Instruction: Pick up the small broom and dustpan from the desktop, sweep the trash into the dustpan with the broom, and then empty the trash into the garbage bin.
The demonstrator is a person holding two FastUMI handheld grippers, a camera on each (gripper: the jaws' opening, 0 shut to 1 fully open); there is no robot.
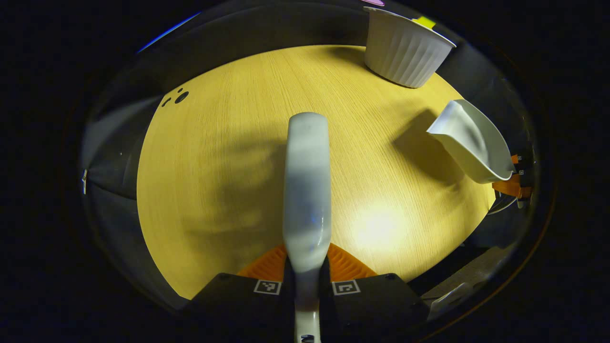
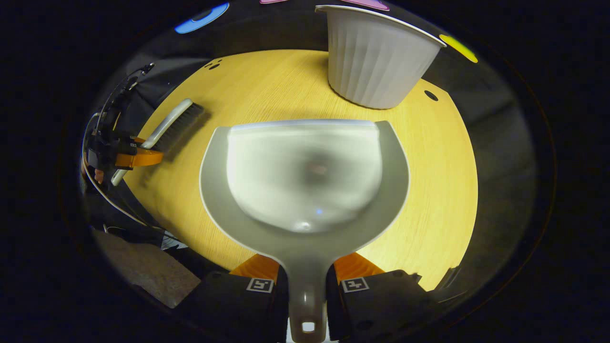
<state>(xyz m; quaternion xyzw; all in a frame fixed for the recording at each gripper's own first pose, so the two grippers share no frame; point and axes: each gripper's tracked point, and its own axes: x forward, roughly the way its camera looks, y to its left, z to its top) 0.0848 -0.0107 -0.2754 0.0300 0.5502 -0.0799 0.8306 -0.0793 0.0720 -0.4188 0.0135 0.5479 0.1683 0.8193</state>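
In the left gripper view my left gripper [image 1: 306, 281] is shut on the small white broom [image 1: 307, 186], whose back runs straight ahead above the wooden desktop [image 1: 228, 157]. The white dustpan [image 1: 476, 140] hangs to the right, tilted, held by the right gripper [image 1: 512, 183]. In the right gripper view my right gripper [image 2: 307, 281] is shut on the dustpan's handle, and the dustpan [image 2: 305, 176] faces forward with its pan looking empty. The broom [image 2: 167, 126] with dark bristles lies off to the left in the left gripper [image 2: 136, 157]. The white ribbed garbage bin [image 2: 376, 57] stands just beyond the dustpan's lip.
The garbage bin [image 1: 405, 47] stands at the desktop's far right in the left gripper view. Small dark holes [image 1: 180, 96] mark the desktop's far left corner, and another hole [image 2: 431, 95] lies right of the bin. The desktop's edges drop off to dark cloth all round.
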